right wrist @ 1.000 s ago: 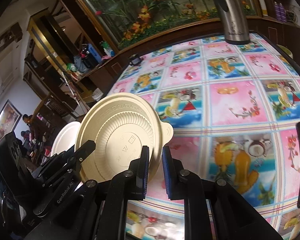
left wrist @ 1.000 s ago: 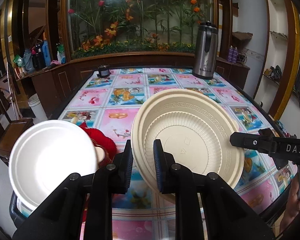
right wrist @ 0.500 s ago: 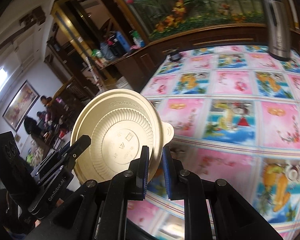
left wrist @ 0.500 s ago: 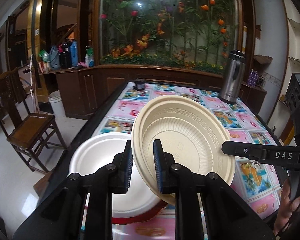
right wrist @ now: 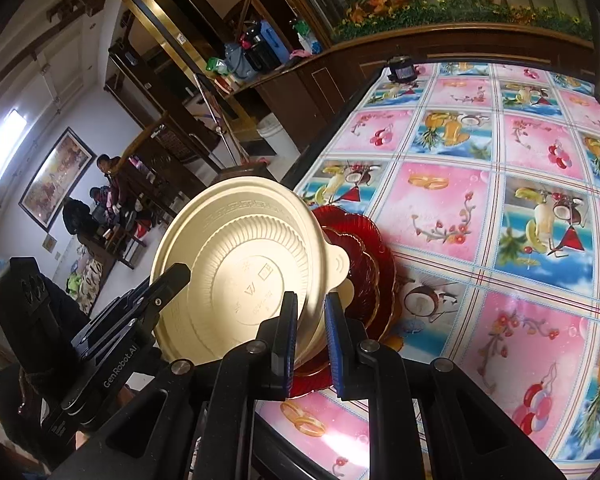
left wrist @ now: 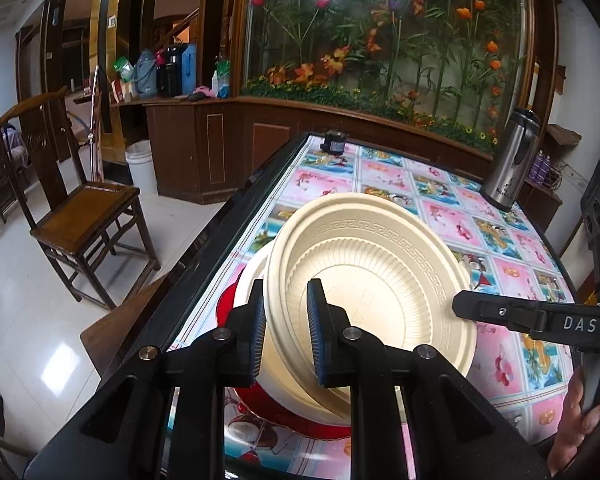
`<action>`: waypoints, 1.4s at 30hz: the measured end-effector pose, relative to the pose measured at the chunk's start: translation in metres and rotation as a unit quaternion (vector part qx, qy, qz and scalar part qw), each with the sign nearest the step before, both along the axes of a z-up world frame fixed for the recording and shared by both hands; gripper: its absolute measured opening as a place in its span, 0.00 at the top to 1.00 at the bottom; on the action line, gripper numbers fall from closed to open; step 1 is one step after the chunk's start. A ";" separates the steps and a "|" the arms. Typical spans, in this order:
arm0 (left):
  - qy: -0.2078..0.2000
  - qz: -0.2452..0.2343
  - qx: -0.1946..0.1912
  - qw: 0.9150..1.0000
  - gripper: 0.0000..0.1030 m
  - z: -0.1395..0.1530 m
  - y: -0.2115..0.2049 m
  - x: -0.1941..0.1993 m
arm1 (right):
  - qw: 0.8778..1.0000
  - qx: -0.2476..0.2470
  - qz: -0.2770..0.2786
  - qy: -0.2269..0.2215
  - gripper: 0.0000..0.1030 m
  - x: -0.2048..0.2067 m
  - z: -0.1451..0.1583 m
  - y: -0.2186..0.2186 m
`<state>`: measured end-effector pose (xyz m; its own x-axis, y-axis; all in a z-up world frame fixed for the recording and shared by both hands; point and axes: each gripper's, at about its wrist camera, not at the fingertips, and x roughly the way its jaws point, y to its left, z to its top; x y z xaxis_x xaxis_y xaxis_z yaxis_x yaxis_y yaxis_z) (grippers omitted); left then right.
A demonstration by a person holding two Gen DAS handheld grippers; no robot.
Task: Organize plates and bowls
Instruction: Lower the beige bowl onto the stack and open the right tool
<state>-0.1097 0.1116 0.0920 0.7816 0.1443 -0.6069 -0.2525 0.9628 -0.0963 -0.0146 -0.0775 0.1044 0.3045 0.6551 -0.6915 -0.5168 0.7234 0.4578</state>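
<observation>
A cream plastic bowl (left wrist: 379, 272) with a key-pattern rim is held tilted over the table's near left corner. My left gripper (left wrist: 286, 328) is shut on its near rim. My right gripper (right wrist: 311, 332) is shut on the opposite rim; its underside (right wrist: 244, 268) fills the right wrist view. The right gripper's finger (left wrist: 511, 314) shows at the bowl's right edge in the left wrist view. Below the bowl sits a white plate (left wrist: 252, 276) on a red glass plate (left wrist: 284, 412), which also shows in the right wrist view (right wrist: 367, 256).
The table (left wrist: 439, 200) has a pink and blue patterned cloth. A steel thermos (left wrist: 509, 164) stands at its far right, a small dark jar (left wrist: 333, 142) at its far left. A wooden chair (left wrist: 80, 208) stands on the floor to the left.
Both grippers have carried the cream bowl left and down. It now covers most of the white plate and hangs just above the stack on the red plate.
</observation>
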 end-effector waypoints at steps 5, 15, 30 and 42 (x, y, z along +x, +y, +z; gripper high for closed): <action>0.009 0.001 -0.005 1.000 0.85 -0.007 0.002 0.003 | 1.000 -0.007 -0.001 -0.002 0.85 0.001 -0.002 0.003; 0.015 0.007 -0.006 1.000 0.85 -0.013 0.007 0.003 | 1.000 -0.015 0.001 -0.001 0.84 0.001 -0.008 0.007; 0.016 0.008 -0.005 1.000 0.85 -0.014 0.007 0.004 | 1.000 -0.017 0.002 -0.001 0.84 0.000 -0.011 0.007; 0.014 0.014 -0.003 1.000 0.85 -0.010 0.009 0.002 | 1.000 -0.011 0.004 0.001 0.83 0.000 -0.009 0.005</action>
